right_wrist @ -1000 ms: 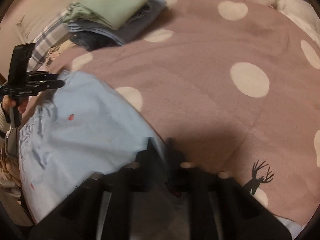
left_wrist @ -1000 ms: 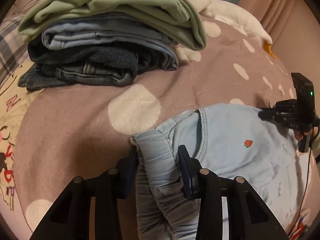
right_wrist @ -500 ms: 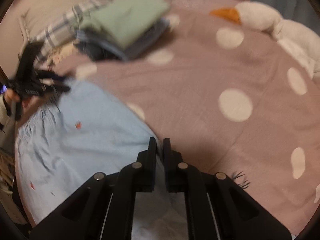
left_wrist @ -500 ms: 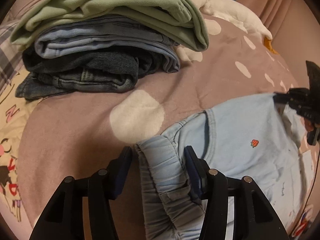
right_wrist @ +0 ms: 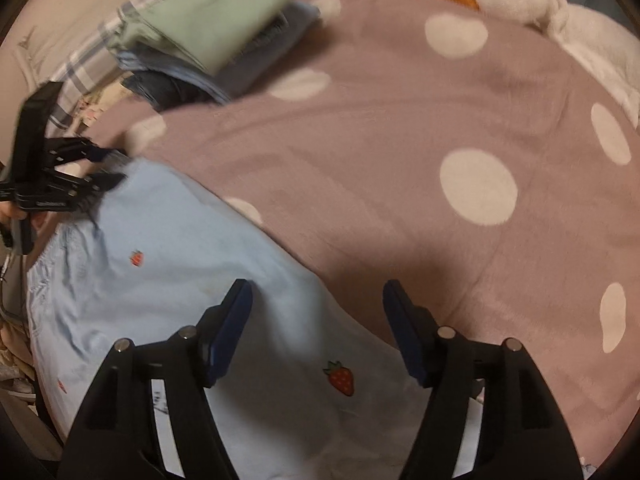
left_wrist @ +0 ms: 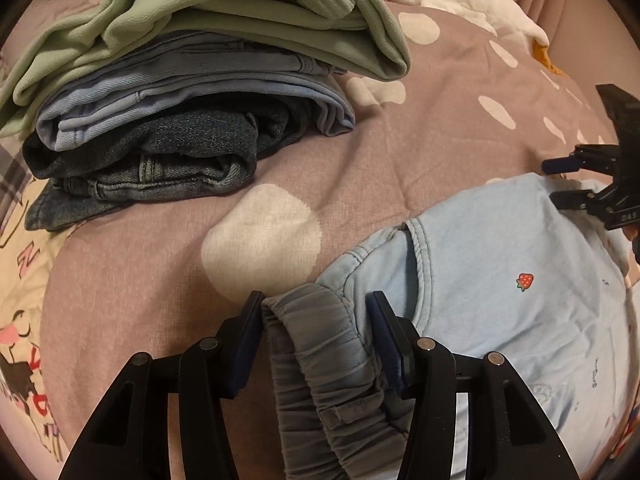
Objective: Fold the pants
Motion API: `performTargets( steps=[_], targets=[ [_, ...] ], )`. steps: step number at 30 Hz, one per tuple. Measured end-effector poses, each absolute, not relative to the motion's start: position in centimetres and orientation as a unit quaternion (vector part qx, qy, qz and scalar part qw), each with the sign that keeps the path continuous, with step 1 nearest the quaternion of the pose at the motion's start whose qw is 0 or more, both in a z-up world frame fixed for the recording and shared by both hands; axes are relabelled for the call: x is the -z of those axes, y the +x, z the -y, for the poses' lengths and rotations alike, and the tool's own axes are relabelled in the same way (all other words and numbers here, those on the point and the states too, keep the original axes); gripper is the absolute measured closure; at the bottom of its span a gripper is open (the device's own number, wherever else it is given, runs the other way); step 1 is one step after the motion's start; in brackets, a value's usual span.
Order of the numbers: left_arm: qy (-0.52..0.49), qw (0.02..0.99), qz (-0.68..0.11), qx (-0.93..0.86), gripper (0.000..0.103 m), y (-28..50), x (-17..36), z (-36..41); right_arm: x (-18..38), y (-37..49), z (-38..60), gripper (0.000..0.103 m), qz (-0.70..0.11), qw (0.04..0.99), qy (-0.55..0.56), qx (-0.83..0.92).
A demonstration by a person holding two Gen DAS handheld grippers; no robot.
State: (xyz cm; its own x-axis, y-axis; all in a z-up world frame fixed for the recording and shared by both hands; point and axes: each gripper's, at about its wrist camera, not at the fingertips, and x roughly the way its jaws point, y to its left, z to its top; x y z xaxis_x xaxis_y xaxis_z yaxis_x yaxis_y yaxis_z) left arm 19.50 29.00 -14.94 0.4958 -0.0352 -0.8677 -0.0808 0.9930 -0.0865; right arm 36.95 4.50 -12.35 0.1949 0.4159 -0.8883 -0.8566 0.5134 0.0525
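Both grippers have let go. Right gripper [right_wrist: 318, 300] was pinched tight on the hem a second ago; now its jaws are opening over the pants [right_wrist: 168, 280], nothing pressed. Left gripper [left_wrist: 314, 312] stands apart astride the waistband [left_wrist: 320, 344], pads clear. So the pale blue pants lie released on the dotted blanket [right_wrist: 400, 140], this fold laid, near the stack of folded clothes [left_wrist: 180, 92]. Only blurred letters on the other gripper's body, unreadable.
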Motion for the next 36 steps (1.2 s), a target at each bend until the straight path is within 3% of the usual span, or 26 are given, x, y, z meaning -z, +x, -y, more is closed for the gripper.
performTargets(
  steps=[4,5,6,8,9,20,32,36],
  targets=[
    [-0.058,0.865,-0.498,-0.012,0.050,19.5,15.0,-28.9,14.2,37.2,-4.6,0.034,-0.477,0.730,-0.244,-0.425],
    [-0.057,0.865,-0.498,-0.014,0.051,19.5,14.9,-28.9,14.2,37.2,-4.6,0.039,-0.471,0.733,-0.244,-0.426],
    [-0.054,0.865,-0.498,-0.013,0.052,19.5,14.9,-28.8,14.1,36.9,-4.5,0.045,-0.469,0.734,-0.244,-0.427],
    [-0.049,0.865,-0.498,-0.016,0.056,19.5,14.8,-28.5,13.7,36.2,-4.4,0.088,-0.462,0.730,-0.243,-0.442],
    [-0.048,0.865,-0.499,-0.018,0.057,19.4,14.7,-28.3,13.6,35.8,-4.4,0.092,-0.460,0.727,-0.245,-0.447],
    [-0.029,0.892,-0.450,-0.036,0.071,16.7,11.4,-26.8,10.2,31.0,-3.4,0.096,-0.400,0.769,-0.289,-0.406],
    [-0.008,0.930,-0.365,-0.034,0.073,9.2,7.2,-23.9,3.7,21.1,1.1,0.096,-0.318,0.808,-0.282,-0.408],
    [-0.007,0.935,-0.353,-0.034,0.073,5.9,7.5,-23.1,3.7,16.0,2.5,0.096,-0.305,0.802,-0.299,-0.417]
  ],
)
